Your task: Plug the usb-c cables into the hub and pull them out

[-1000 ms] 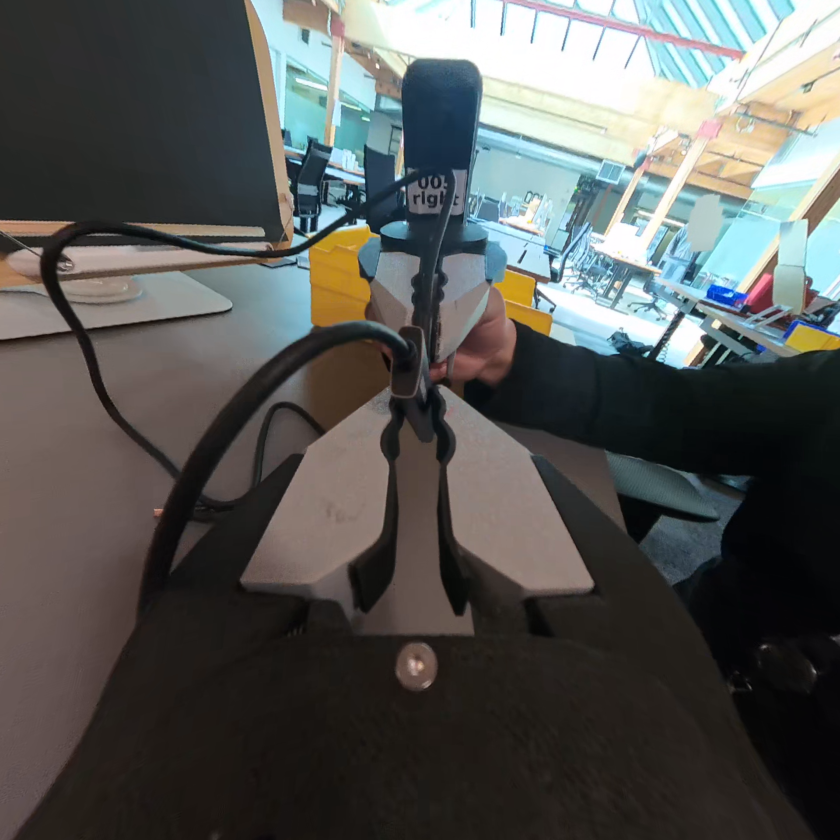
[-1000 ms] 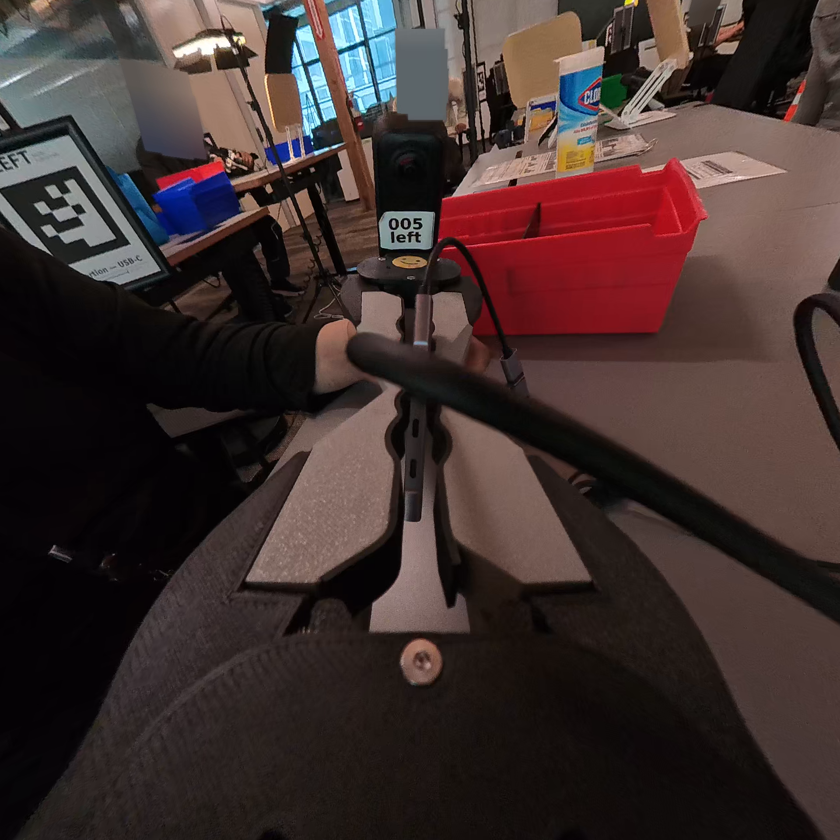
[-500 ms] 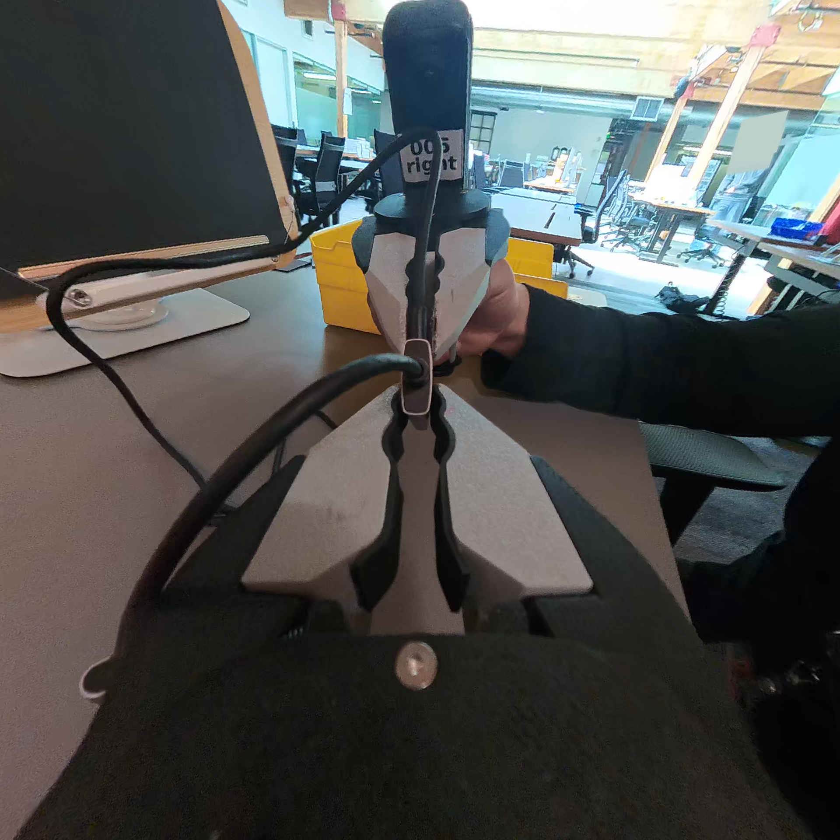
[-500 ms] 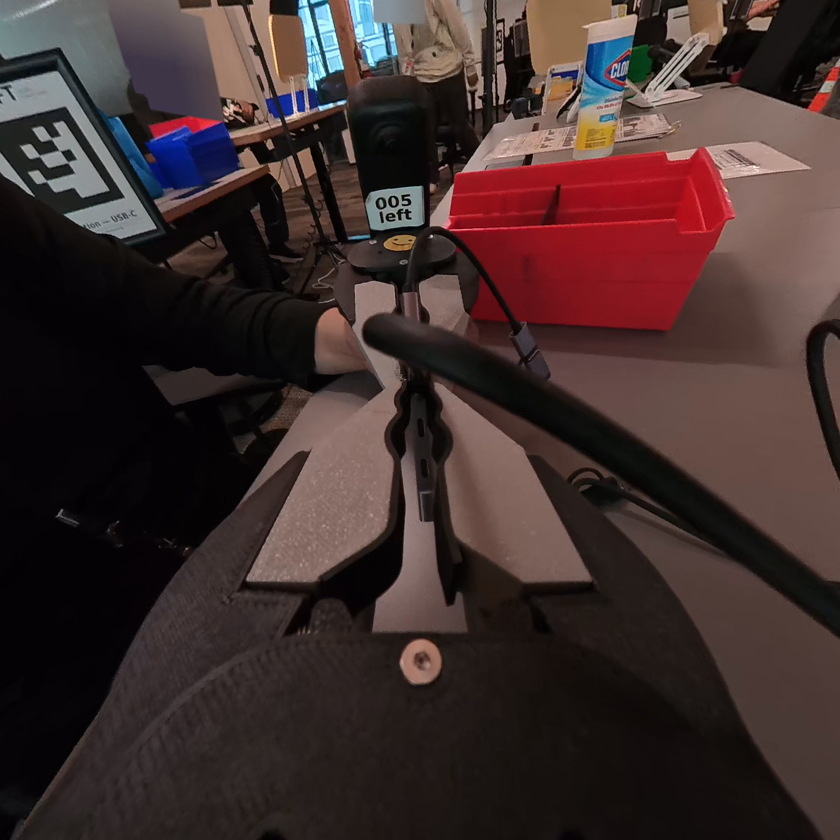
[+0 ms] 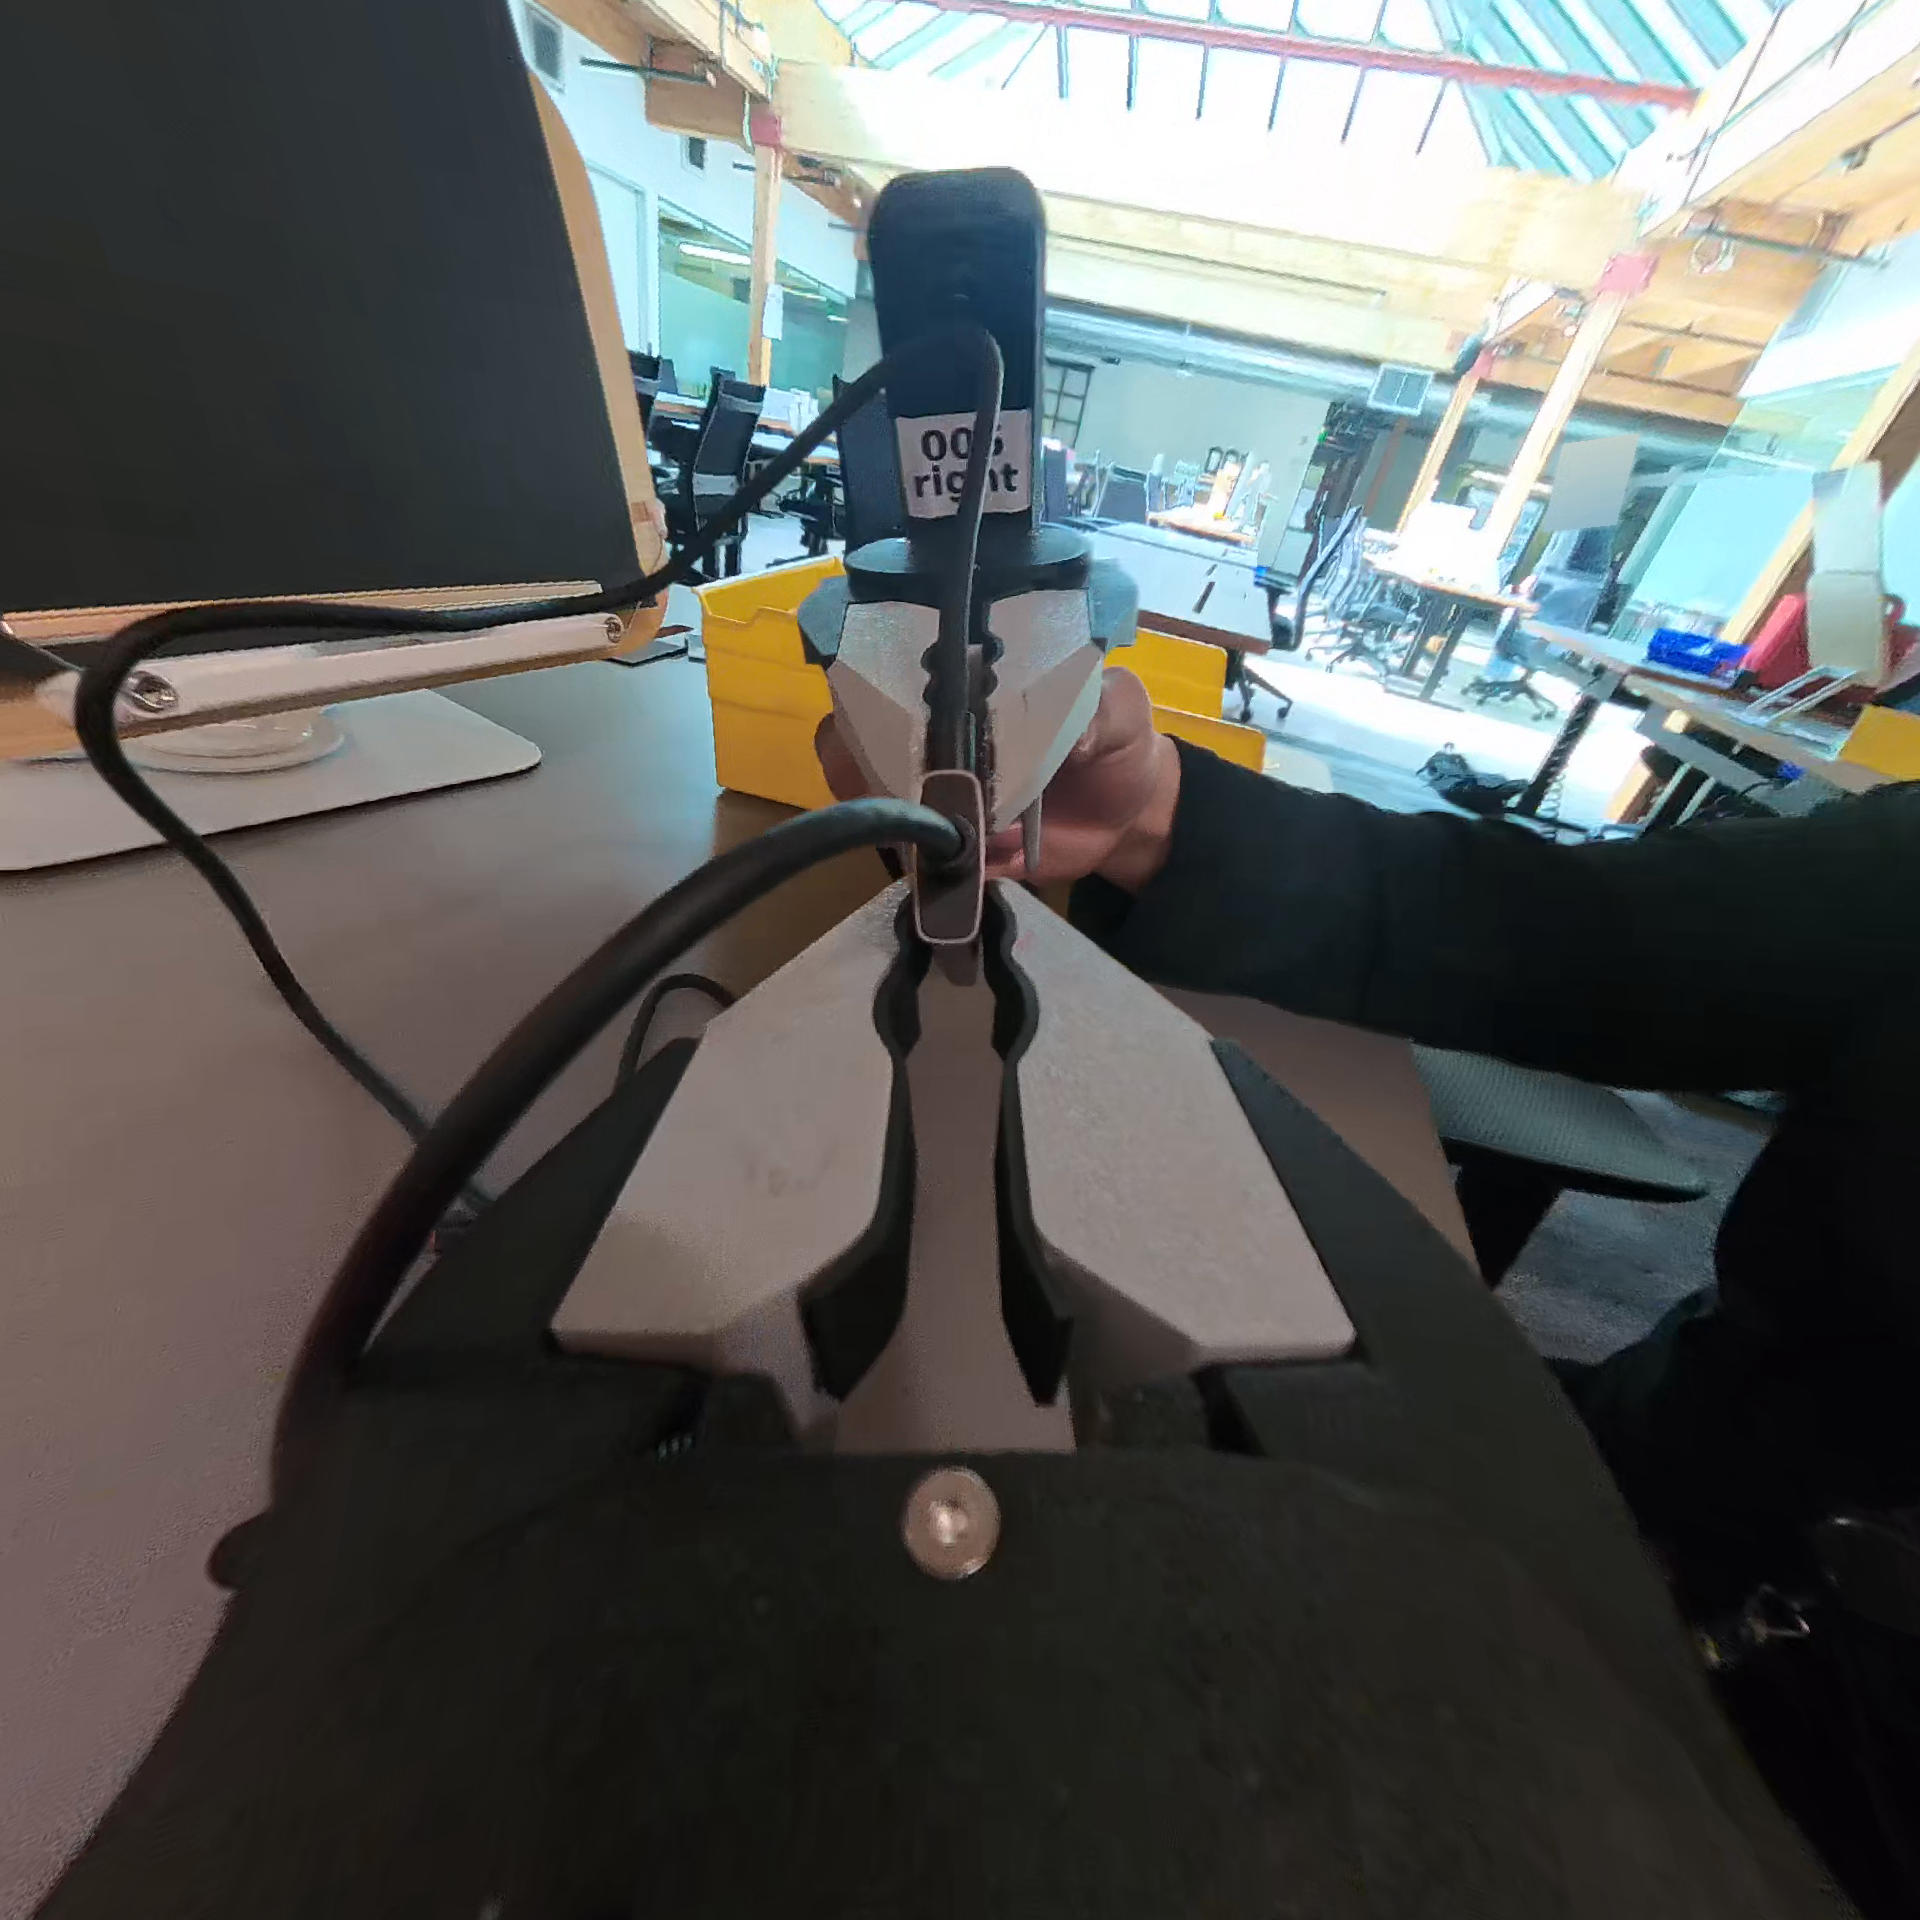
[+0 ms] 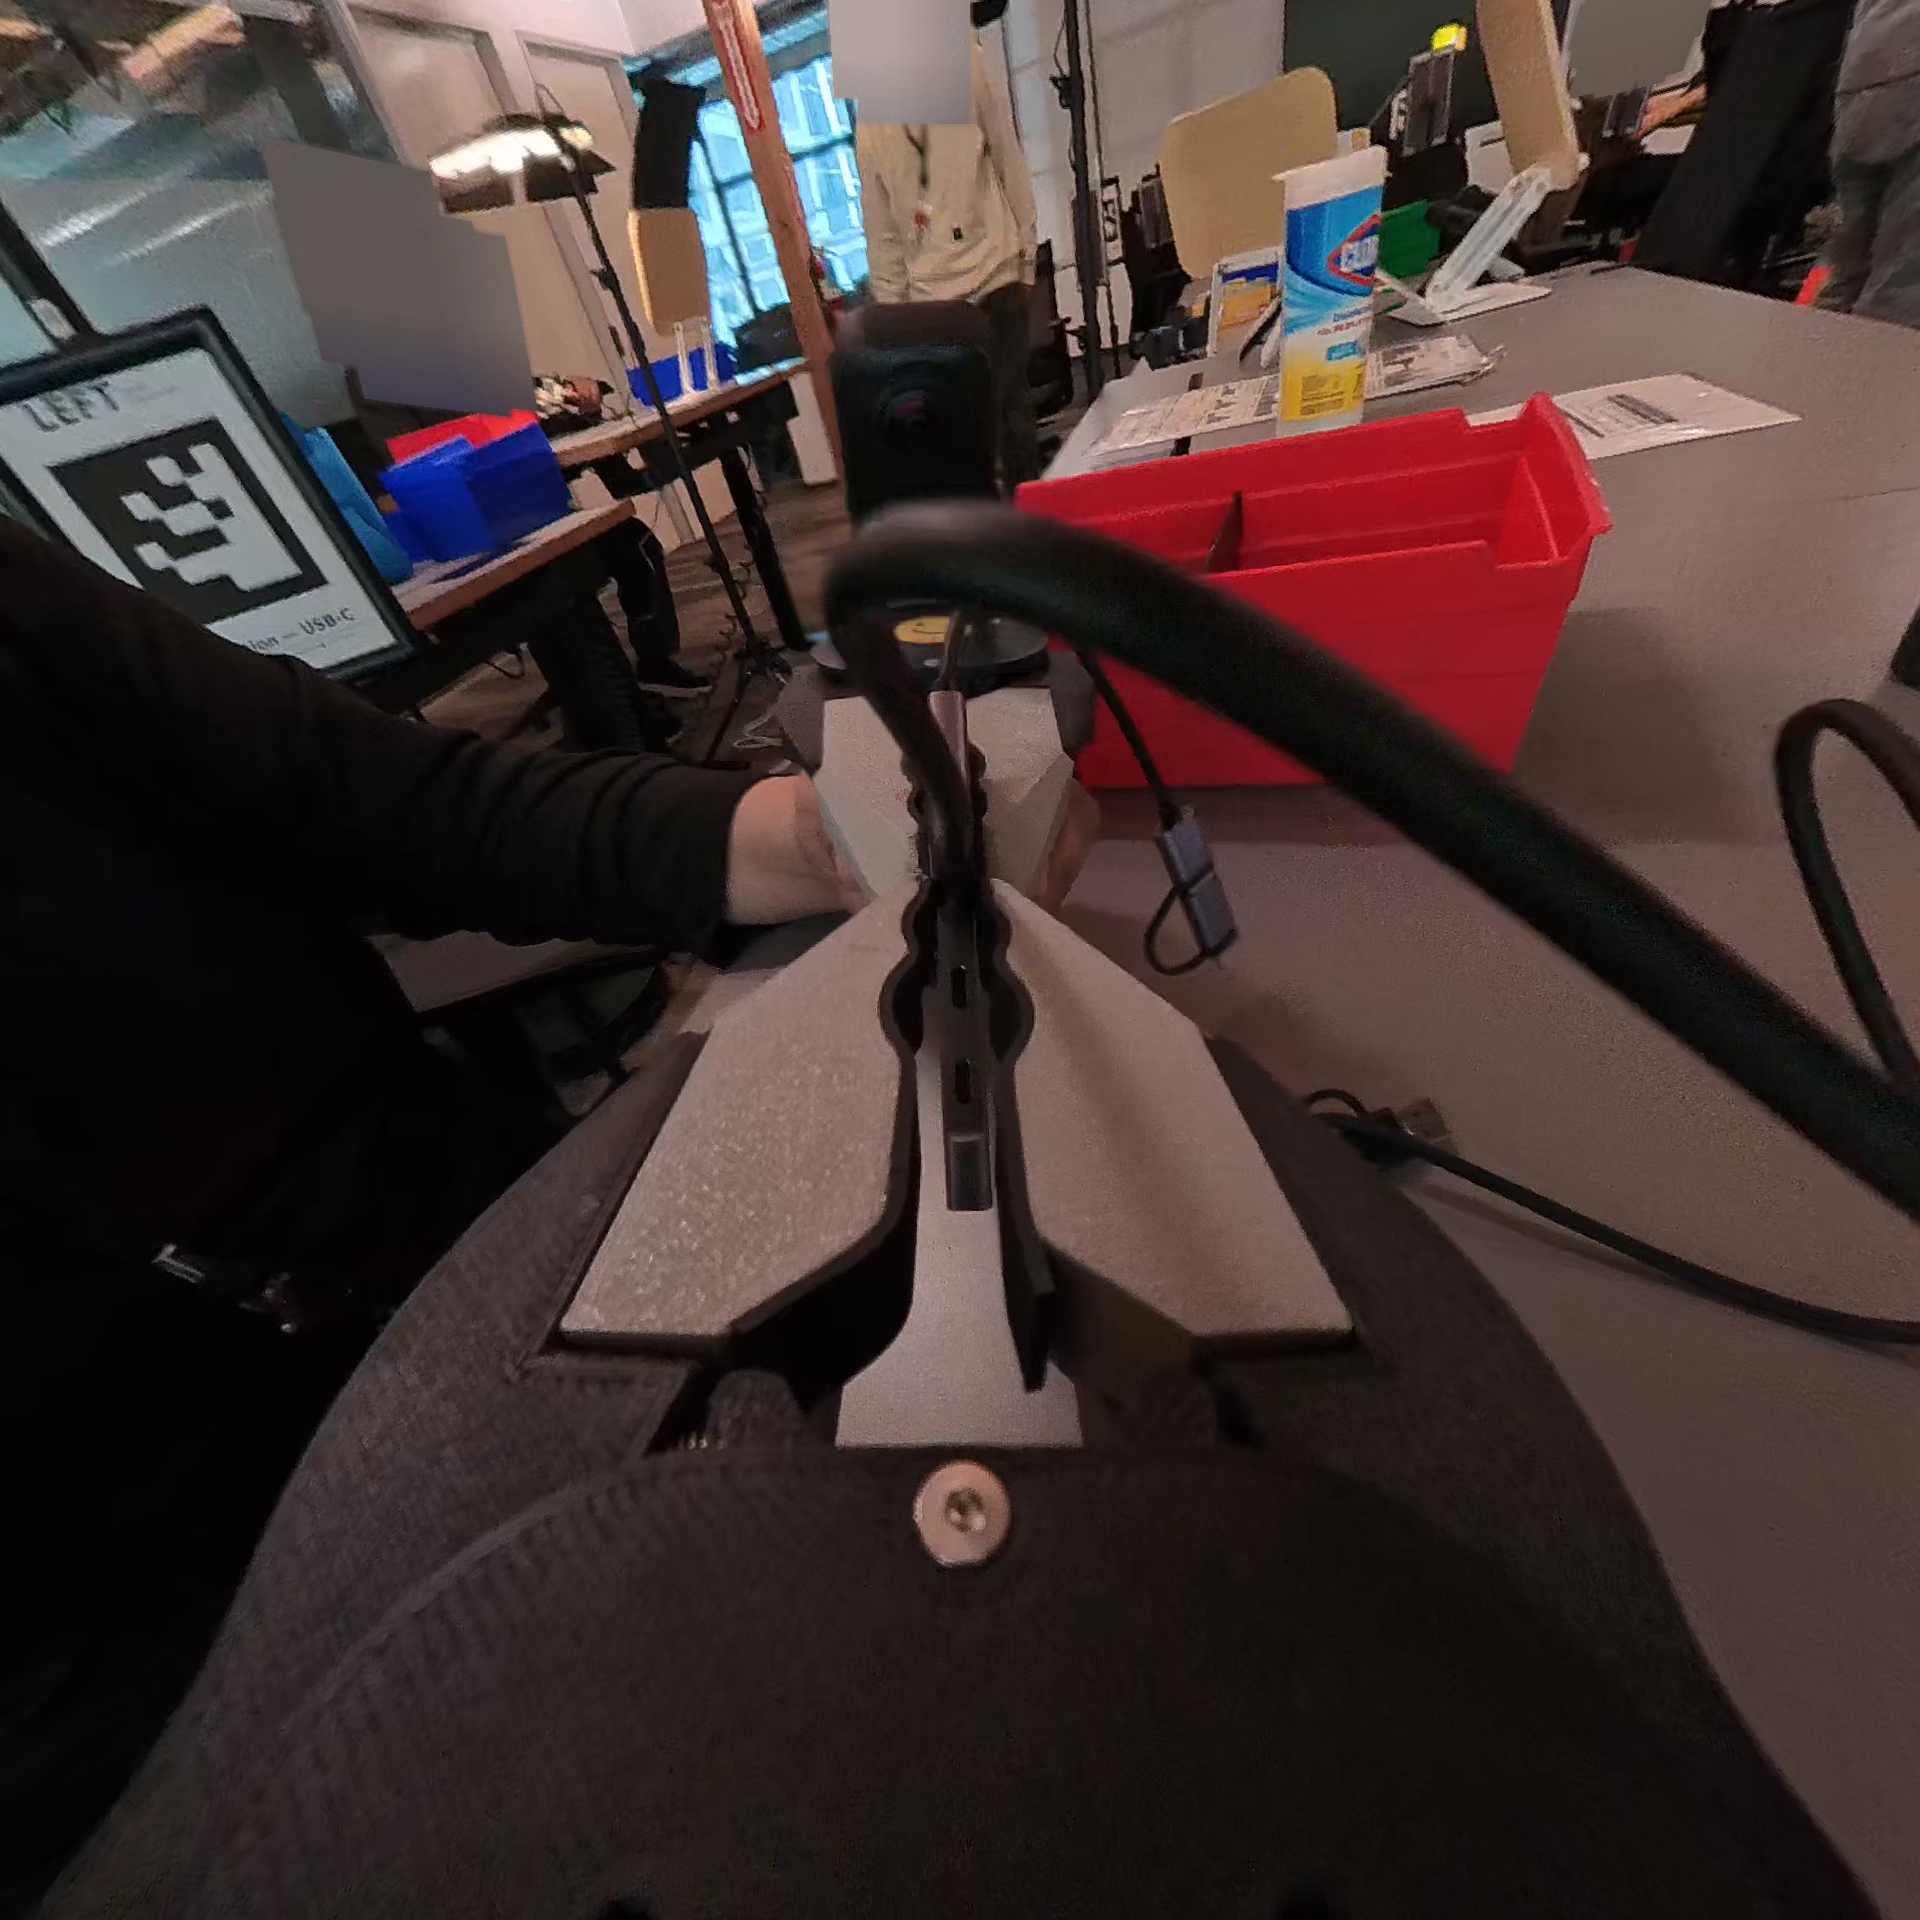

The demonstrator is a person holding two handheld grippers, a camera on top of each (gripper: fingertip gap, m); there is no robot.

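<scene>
Above a grey tabletop (image 6: 1714, 831), two hand-held grippers meet tip to tip. Seen from the right wrist view, the right gripper (image 6: 956, 914) has its fingers (image 6: 769, 1143) closed to a narrow slot around a slim dark hub (image 6: 964, 1091), which lies lengthwise between them, edge up, its row of ports showing and its near end reaching back toward the camera. Facing it, the left gripper (image 5: 951, 914) pinches a usb-c plug (image 5: 948, 873) right at the tips of its grey fingers (image 5: 748, 1174), which are drawn almost together; the plug's flat back end faces the left wrist camera, and its thick black cable (image 5: 540, 1049) arcs away to the left and down past the gripper body. From the right wrist view the same thick cable (image 6: 1455, 748) sweeps over the fingertips toward the lower right, hiding the point where plug and hub come together, so whether the plug is seated in a port cannot be told. A thinner cable (image 5: 343, 623) runs from the right gripper's side across the tabletop in the left wrist view, while a short lead ending in a small grey adapter (image 6: 1195, 883) dangles to the right of the fingertips in the right wrist view. A red bin (image 6: 1351, 613) stands on the tabletop behind, a yellow bin (image 5: 758, 675) on the other side, near a monitor stand (image 5: 312, 748).
</scene>
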